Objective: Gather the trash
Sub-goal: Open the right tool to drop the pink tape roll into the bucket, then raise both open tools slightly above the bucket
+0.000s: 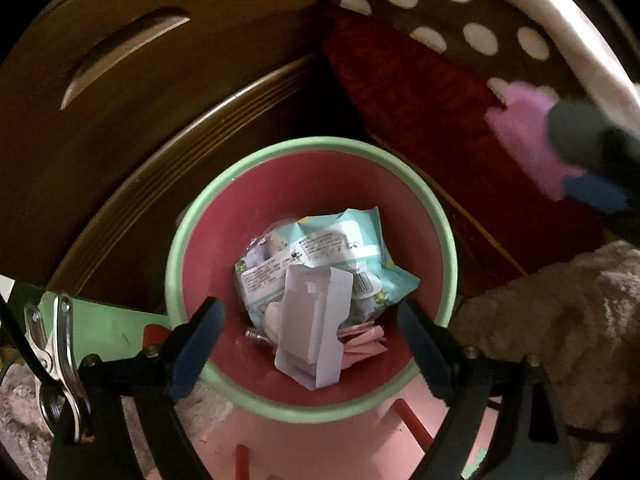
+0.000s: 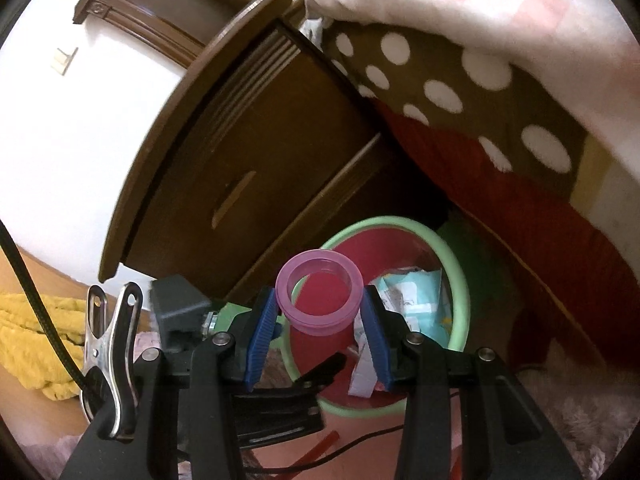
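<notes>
A round bin with a red inside and a pale green rim [image 1: 200, 216] stands on the floor, and from the right wrist view its rim [image 2: 460, 280] is seen lower centre. Inside lie a crumpled teal wrapper [image 1: 340, 236], a white paper carton [image 1: 316, 320] and pink paper strips [image 1: 364, 344]. My left gripper [image 1: 308, 312] hangs open right above the bin's mouth, nothing between its blue pads. My right gripper [image 2: 320, 296] is shut on a translucent pink cup [image 2: 320, 292], held just above the bin's near rim. That cup [image 1: 524, 132] appears blurred at the upper right of the left wrist view.
A dark wooden nightstand [image 2: 260, 140] stands directly behind the bin. To the right hang a brown polka-dot cloth [image 2: 440, 92] and a red cloth [image 2: 520, 184] off the bed. A yellow towel [image 2: 36, 328] lies on the floor at left, a beige fluffy fabric [image 1: 560, 312] at right.
</notes>
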